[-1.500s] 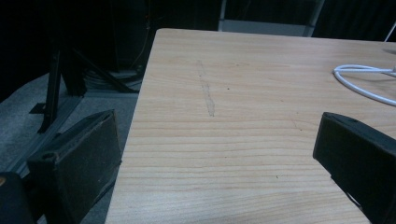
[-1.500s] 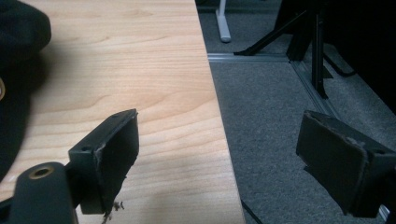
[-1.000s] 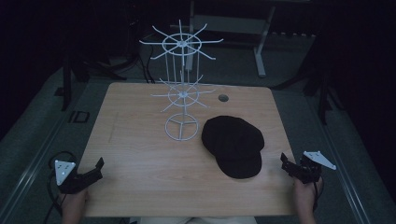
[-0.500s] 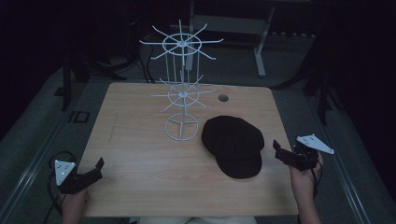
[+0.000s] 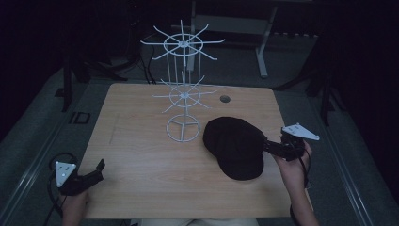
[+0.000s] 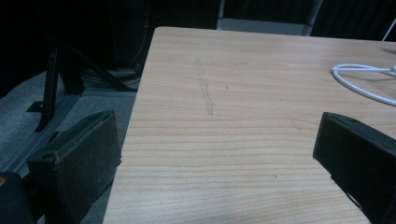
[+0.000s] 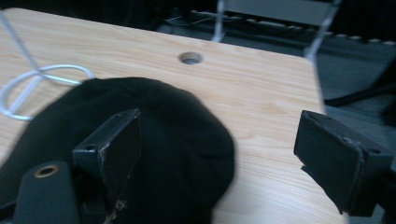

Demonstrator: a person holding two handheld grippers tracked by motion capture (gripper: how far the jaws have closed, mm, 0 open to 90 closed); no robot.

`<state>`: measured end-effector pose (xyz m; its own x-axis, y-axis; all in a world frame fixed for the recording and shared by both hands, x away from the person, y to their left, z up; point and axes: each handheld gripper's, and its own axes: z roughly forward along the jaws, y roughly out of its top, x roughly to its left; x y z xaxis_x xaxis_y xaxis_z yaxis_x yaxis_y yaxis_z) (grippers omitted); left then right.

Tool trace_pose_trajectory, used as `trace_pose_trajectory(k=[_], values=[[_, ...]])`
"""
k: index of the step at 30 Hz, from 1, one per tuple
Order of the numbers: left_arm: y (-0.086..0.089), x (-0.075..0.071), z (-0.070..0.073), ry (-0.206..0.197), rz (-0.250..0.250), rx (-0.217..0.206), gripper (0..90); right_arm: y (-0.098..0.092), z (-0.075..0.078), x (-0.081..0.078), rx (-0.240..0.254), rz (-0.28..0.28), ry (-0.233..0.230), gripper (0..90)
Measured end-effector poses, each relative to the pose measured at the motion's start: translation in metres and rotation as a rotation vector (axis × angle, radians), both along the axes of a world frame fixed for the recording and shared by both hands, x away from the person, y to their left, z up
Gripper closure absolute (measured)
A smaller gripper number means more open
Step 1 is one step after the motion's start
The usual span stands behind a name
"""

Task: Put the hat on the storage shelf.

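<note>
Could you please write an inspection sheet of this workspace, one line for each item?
Surface: wooden table, with a round hole near the far edge and a faint streak on the left part.
Job's things: black cap lying flat on the table; white wire rack upright beside it, its ring base close to the cap.
Clutter: nothing seen.
Grippers: left gripper open at the near left corner, holding nothing; right gripper open, at the cap's right edge, one jaw over the cap.
Cables: dark cable trailing from the left gripper.
Surroundings: dark room, grey floor, frame legs behind the table.
</note>
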<state>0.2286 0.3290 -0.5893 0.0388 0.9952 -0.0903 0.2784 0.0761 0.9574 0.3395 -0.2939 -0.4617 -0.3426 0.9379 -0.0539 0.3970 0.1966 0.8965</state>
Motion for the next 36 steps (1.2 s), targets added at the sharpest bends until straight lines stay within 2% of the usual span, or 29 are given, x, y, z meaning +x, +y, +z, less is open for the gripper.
trace_pose_trajectory(k=[12,16,22,27,29,33,34,36], values=[[0.000,0.000,0.000,-0.001,-0.004,0.000,1.5,0.045,0.006,0.027,0.056,0.114,0.047,17.9],[0.000,0.000,0.000,0.000,-0.005,-0.001,1.5,0.060,0.004,0.039,0.042,0.135,0.079,18.6],[0.000,0.000,0.000,0.001,-0.008,-0.001,1.4,0.080,-0.001,0.063,-0.009,0.156,0.134,20.9],[0.001,0.001,0.000,0.005,-0.009,-0.002,1.5,0.091,-0.016,0.082,-0.048,0.177,0.231,18.0],[0.001,0.000,0.000,0.006,-0.010,-0.001,1.4,0.095,-0.025,0.088,-0.077,0.168,0.265,16.2],[0.000,0.001,0.000,0.006,-0.009,-0.001,1.4,0.097,-0.042,0.099,-0.108,0.151,0.340,19.3],[0.000,0.001,0.000,0.007,-0.010,-0.001,1.4,0.097,-0.042,0.099,-0.108,0.151,0.340,19.3],[0.000,0.001,0.000,0.006,-0.011,-0.001,1.5,0.098,-0.049,0.102,-0.122,0.141,0.376,24.0]])
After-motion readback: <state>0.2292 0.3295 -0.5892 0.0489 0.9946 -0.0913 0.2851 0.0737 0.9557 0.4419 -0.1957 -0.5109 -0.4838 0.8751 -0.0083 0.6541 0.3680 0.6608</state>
